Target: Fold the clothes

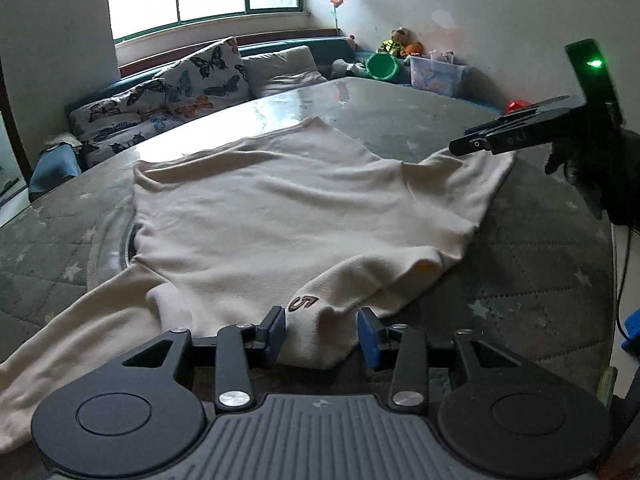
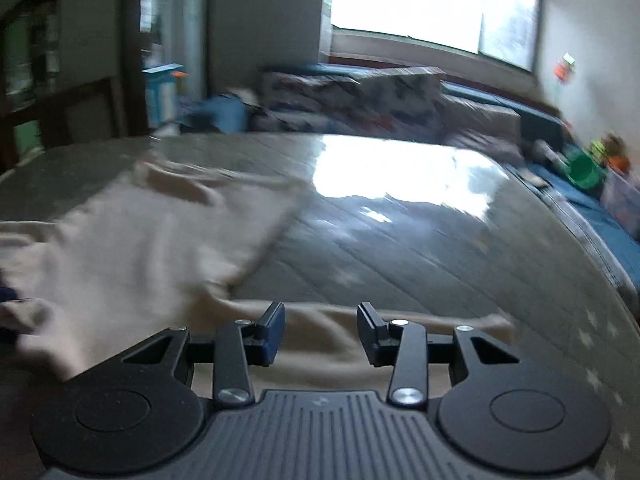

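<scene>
The cream sweatshirt [image 1: 288, 208] is lying spread on the quilted table [image 1: 520, 248], a "5" mark [image 1: 303, 303] on the fold at six o'clock. My left gripper [image 1: 323, 334] is hovering spread, that fold between its pads unpinched. My right gripper [image 2: 321, 330] is also standing spread over a cream edge; it is showing at two o'clock in the left view.

My right gripper [image 2: 321, 330], jaws apart, hovers over the cream garment [image 2: 132, 236] spread on the grey quilted table [image 2: 420, 248]; view blurred.
</scene>
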